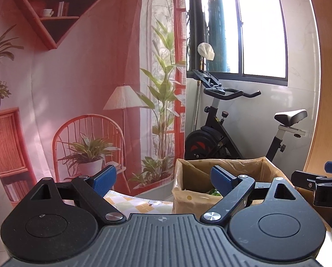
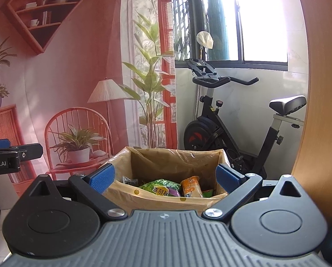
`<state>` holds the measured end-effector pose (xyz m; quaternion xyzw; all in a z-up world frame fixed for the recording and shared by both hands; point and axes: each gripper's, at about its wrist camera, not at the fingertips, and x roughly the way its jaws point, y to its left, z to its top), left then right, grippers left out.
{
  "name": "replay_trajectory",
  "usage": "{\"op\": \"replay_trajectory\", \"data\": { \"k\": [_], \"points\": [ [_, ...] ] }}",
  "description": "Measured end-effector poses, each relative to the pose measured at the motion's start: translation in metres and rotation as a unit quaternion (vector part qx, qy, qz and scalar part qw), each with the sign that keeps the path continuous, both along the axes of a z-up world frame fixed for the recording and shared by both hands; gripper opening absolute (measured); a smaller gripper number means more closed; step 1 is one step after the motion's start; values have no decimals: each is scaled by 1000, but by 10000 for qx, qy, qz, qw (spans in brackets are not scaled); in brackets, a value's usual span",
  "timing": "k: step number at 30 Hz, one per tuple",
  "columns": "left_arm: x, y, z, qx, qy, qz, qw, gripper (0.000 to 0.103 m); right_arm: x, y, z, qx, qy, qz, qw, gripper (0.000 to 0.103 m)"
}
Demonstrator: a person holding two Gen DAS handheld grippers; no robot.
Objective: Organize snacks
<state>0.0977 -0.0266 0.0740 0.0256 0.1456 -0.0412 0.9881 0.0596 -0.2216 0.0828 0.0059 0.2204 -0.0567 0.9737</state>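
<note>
Here both grippers are hovering side by side in front of a brown box [image 2: 166, 198], and neither is carrying anything. The right gripper [image 2: 166, 179] is facing the box squarely: its jaws are standing wide apart with nothing between them, and the box mouth is sitting framed in that gap, just ahead and a little below. Inside are lying the snacks, a green pack [image 2: 160, 187] near the middle and an orange pack [image 2: 191, 187] touching its right side, with something dark at the left that is too small to name. The orange pack is standing roughly on end, its long axis running up and away from the camera; the green one is lying flatter and tilted.

The left gripper [image 1: 164, 179] is also spread wide and holding nothing. From its view the box [image 1: 188, 200] is sitting off toward its right finger rather than centred, and only a sliver of green is showing over the near wall, above a checked cloth [image 1: 132, 202].

So the right gripper is looking the nearer and better lined up: the packs are lying straight ahead and downward from its jaws, behind the near wall. Any reach would probably need to go over that wall and down, closing across the orange pack's narrow width.
</note>
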Motion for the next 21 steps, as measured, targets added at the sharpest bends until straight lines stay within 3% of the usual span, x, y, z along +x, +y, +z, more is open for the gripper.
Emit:
{"op": "replay_trajectory", "data": {
  "k": [21],
  "points": [
    [-10,-2,5,96,-61,84,9999,93,-4,0,3,92,-12,16,10000,100]
  ]
}}
